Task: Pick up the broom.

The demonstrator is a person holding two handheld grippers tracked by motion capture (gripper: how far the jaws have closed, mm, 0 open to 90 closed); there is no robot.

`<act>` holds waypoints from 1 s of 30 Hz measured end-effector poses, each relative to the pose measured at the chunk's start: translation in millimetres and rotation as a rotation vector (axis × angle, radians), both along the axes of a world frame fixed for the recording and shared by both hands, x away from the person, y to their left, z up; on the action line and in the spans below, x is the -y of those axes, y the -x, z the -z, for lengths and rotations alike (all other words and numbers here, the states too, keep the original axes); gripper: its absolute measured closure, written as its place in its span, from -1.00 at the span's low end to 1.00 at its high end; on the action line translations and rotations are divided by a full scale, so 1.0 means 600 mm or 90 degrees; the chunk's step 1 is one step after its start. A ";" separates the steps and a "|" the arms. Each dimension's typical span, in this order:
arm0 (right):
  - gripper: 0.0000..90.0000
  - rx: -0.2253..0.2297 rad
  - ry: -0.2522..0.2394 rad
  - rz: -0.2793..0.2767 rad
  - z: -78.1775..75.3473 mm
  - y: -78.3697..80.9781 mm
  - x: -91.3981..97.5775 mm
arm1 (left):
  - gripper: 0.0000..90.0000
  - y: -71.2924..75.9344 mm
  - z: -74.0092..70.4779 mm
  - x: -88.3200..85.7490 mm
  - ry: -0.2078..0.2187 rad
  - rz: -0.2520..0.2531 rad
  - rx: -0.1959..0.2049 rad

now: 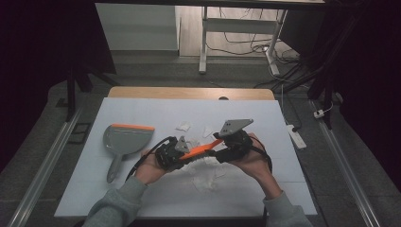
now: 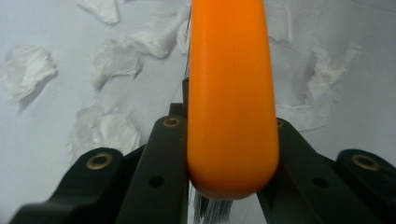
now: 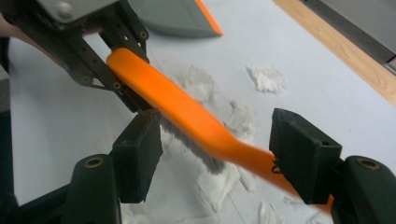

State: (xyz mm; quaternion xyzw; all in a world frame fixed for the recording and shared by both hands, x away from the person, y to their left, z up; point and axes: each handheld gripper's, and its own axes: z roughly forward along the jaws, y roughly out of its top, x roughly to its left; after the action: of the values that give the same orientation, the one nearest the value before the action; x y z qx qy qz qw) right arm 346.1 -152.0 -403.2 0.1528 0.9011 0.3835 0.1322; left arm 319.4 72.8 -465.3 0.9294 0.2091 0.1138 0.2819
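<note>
High view: near the table's front, the left gripper (image 1: 171, 152) is clenching one end of the brush (image 1: 202, 149), while the right gripper (image 1: 230, 147) is sitting around its other end at 3 o'clock from it, with the brush hanging level over the paper scraps (image 1: 204, 176).

Left gripper view is showing the rounded orange end (image 2: 232, 100) pinched between both black jaws, bristles peeking out beneath. Right gripper view is showing the jaws standing apart on either side of the brush (image 3: 187, 119), pads clear of it, so only the left is bearing it.

Judging by looks, the brush is handling as light, stiff plastic, smooth and likely a bit slippery; its bristles are soft and yielding. Gripping the narrow orange handle, not the bristles, is looking safest.

Farther off, at 10 o'clock, the dustpan (image 1: 126, 140) is lying flat on the table (image 1: 142, 109).
</note>
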 end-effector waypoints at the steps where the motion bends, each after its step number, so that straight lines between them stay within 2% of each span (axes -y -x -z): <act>1: -0.24 -0.003 0.007 -0.003 0.001 -0.001 0.000 | 0.78 0.001 0.000 0.003 -0.006 0.003 0.002; 4: -0.24 -0.006 0.027 -0.009 0.005 -0.001 -0.003 | 0.78 0.004 0.001 0.010 -0.018 0.014 0.008; 7: -0.23 -0.008 0.064 -0.018 0.013 -0.002 -0.011 | 0.78 0.007 0.002 0.017 -0.028 0.023 0.013; 9: -0.19 -0.013 0.099 -0.024 0.023 -0.003 -0.019 | 0.78 0.010 0.001 0.021 -0.036 0.033 0.018; 12: -0.14 -0.045 0.131 -0.045 0.035 -0.006 -0.028 | 0.78 0.014 -0.001 0.025 -0.044 0.040 0.024; 13: -0.14 -0.045 0.141 -0.048 0.039 -0.006 -0.030 | 0.78 0.015 -0.001 0.026 -0.042 0.041 0.024; 18: 0.11 -0.048 0.183 -0.074 0.052 -0.004 -0.040 | 0.78 0.017 -0.002 0.029 -0.048 0.057 0.026; 23: 0.28 -0.054 0.205 -0.103 0.060 -0.003 -0.040 | 0.78 0.020 -0.001 0.032 -0.061 0.078 0.032; 25: 0.34 -0.054 0.211 -0.116 0.060 -0.001 -0.040 | 0.78 0.018 -0.002 0.029 -0.055 0.087 0.027; 27: 0.39 -0.046 0.213 -0.126 0.058 0.003 -0.038 | 0.74 0.018 -0.004 0.023 -0.042 0.078 0.051; 30: 0.45 -0.036 0.193 -0.113 0.050 0.002 -0.032 | 0.56 0.014 -0.012 0.007 0.006 0.048 0.069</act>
State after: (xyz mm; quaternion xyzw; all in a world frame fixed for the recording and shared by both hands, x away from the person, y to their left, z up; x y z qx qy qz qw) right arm 344.8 -132.9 -433.4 0.0615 0.9619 0.2493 0.0939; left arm 310.9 68.5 -458.4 0.9278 0.1592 0.1523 0.3012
